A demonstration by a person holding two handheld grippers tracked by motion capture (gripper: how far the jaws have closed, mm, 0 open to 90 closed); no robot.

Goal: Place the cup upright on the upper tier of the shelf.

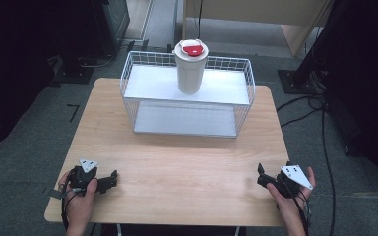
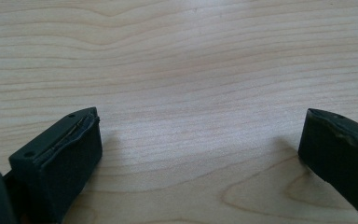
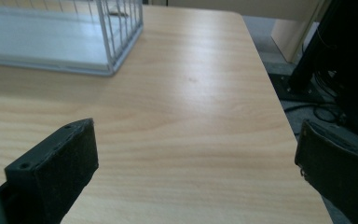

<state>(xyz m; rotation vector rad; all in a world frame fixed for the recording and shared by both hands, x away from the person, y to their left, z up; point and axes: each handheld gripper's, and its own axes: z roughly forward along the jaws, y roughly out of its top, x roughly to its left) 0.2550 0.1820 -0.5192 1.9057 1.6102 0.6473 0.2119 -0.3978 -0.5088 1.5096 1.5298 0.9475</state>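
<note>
Cup with red-marked lid: upper centre, upright on top shelf of white wire rack | left gripper: lower left on wooden table, jaws wide apart, holding nothing | right gripper: lower right, likewise.

Wire rack cut off by the right gripper view's top and left edges; cup's lid markings too small to read
</note>
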